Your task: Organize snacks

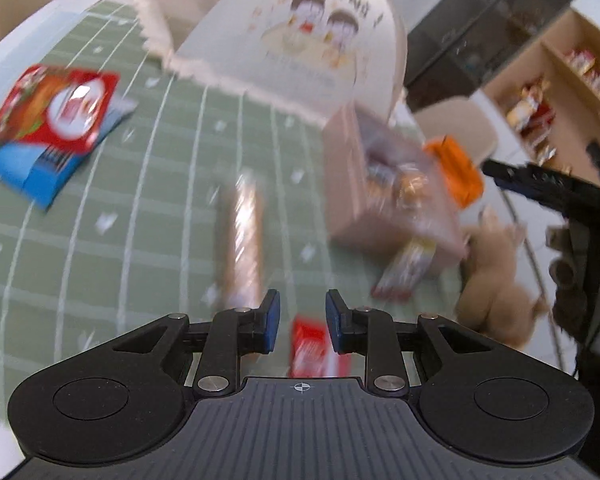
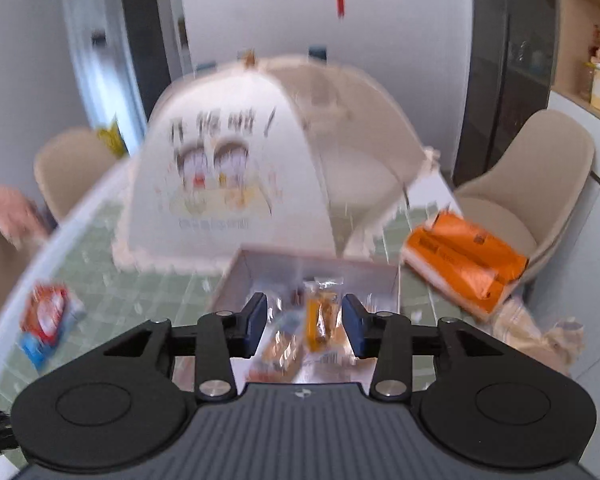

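Observation:
My left gripper (image 1: 302,320) is open and empty above a small red snack packet (image 1: 309,350) on the green checked tablecloth (image 1: 100,256). A long brown wrapped bar (image 1: 242,240) lies ahead to its left. A red and blue snack pack (image 1: 56,120) lies far left. A cardboard box (image 1: 380,184) with wrapped snacks stands to the right, another red packet (image 1: 404,272) at its foot. My right gripper (image 2: 305,320) is open and empty over the same box (image 2: 312,280), above an orange wrapped snack (image 2: 320,316). The red and blue pack (image 2: 46,320) shows at the left.
A white mesh food cover (image 2: 260,160) with a cartoon print stands behind the box. An orange pack (image 2: 464,256) lies at the right table edge. A beige plush toy (image 1: 496,276) sits by the box. Beige chairs (image 2: 540,184) surround the table. Shelves (image 1: 552,92) hold more snacks.

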Demonstrator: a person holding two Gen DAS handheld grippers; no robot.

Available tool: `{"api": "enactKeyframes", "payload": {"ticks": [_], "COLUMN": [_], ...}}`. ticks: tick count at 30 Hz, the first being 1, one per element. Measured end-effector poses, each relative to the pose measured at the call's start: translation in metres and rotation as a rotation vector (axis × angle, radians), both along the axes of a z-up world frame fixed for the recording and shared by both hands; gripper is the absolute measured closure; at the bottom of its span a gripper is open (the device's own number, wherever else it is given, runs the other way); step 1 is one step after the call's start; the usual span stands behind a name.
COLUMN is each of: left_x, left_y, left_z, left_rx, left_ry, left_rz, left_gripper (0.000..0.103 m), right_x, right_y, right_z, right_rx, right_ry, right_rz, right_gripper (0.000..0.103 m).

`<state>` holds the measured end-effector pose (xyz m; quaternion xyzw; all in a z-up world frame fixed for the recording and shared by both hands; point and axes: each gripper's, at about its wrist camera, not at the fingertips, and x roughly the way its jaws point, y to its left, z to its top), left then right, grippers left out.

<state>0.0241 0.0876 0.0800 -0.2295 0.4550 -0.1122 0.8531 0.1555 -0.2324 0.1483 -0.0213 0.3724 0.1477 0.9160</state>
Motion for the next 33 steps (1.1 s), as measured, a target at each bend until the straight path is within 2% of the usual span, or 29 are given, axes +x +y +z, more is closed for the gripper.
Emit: {"api": "enactKeyframes", "payload": {"ticks": [3,7,9,12,13,15,17,23,26,28,29,30,31,32,33], "left_x": [-0.019,-0.027,-0.028,-0.027,-0.026,-0.028,-0.029,-0.031,-0.032,-0.031,-0.031,-0.031,-0.031,-0.03,-0.03], "left_y": [0.007,0.006,0.003,-0.003,-0.004,-0.005,-0.003,0.005,0.006,0.005,0.005,0.005,0.006,0.007,0.009], "left_z": [-0.01,-0.015,-0.013,-0.012,-0.012,-0.012,-0.013,-0.022,-0.021,-0.021,-0.021,-0.02,-0.02,-0.019,-0.018], "left_rx": [0.06,0.08,0.081,0.093,0.095,0.098,0.098,0.067,0.054,0.061,0.064,0.066,0.068,0.071,0.077], "left_ry": [0.036,0.07,0.068,0.062,0.061,0.062,0.065,0.087,0.081,0.081,0.08,0.077,0.072,0.066,0.059], "left_rz": [-0.03,-0.067,-0.076,-0.116,-0.128,-0.144,-0.14,-0.1,-0.096,-0.096,-0.094,-0.093,-0.093,-0.093,-0.091], "left_gripper": [0.075,0.075,0.075,0.075,0.075,0.075,0.075,0.075,0.075,0.075,0.075,0.075,0.075,0.075,0.075], "right_x": [-0.029,-0.045,-0.04,-0.034,-0.035,-0.045,-0.054,-0.048,-0.034,-0.019,-0.009,-0.001,0.003,0.003,-0.001], "right_y": [0.016,0.038,0.045,0.044,0.044,0.042,0.038,0.027,0.027,0.02,0.017,0.015,0.015,0.016,0.018], "right_z": [-0.043,-0.093,-0.11,-0.118,-0.116,-0.103,-0.083,-0.011,0.008,0.016,0.021,0.023,0.024,0.024,0.023], "right_rx": [-0.023,-0.144,-0.179,-0.134,-0.105,-0.063,-0.04,0.029,-0.001,0.027,0.04,0.04,0.038,0.031,0.018], "right_ry": [0.08,0.117,0.115,0.127,0.14,0.129,0.105,-0.003,-0.076,-0.121,-0.122,-0.113,-0.107,-0.112,-0.122], "right_rz": [0.058,0.012,-0.008,-0.025,-0.023,0.013,0.034,0.04,0.017,-0.008,-0.023,-0.039,-0.044,-0.04,-0.035], "right_gripper": [0.052,0.052,0.052,0.052,0.055,0.076,0.089,0.089,0.089,0.088,0.084,0.07,0.064,0.058,0.058]}}
